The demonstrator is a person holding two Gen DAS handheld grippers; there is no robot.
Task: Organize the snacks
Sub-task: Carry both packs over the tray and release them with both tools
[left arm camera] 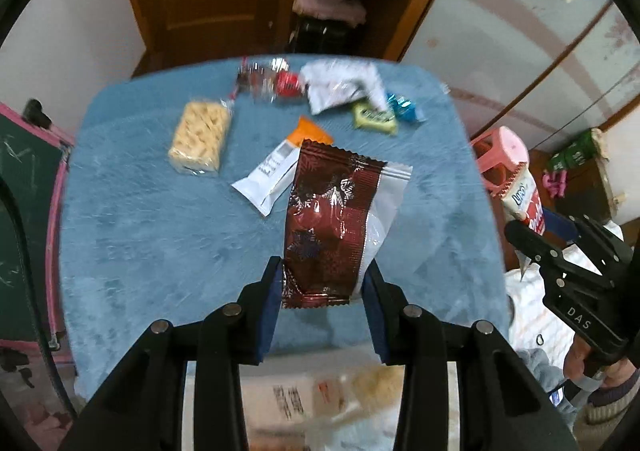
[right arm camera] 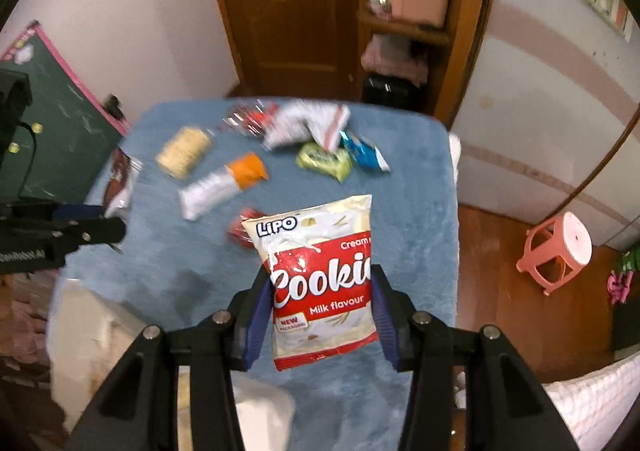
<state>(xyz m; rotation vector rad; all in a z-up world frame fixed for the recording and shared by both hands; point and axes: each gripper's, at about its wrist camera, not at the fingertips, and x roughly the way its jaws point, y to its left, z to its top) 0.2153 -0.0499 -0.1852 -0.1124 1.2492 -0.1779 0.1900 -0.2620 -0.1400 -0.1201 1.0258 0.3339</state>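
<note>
You've got a snack in each gripper right now. Your left gripper [left arm camera: 322, 283] is pinching the bottom end of a dark red foil packet [left arm camera: 334, 227], jaws closed on it from both sides, held up over the blue tablecloth [left arm camera: 140, 219]. Your right gripper [right arm camera: 322, 315] has its jaws clamped on a red and white Lipo cookie bag [right arm camera: 322, 283], also lifted above the table. The rest of the snacks are lying on the cloth further back: a clear pack of pale crackers [left arm camera: 200, 137], a white and orange bar wrapper [left arm camera: 276, 167], a crumpled white bag [left arm camera: 344, 85], a yellow-green packet [left arm camera: 374, 117] and a blue candy wrapper [left arm camera: 404, 107] just beside it. A pink stool [right arm camera: 558, 251] stands on the floor to the right.
</note>
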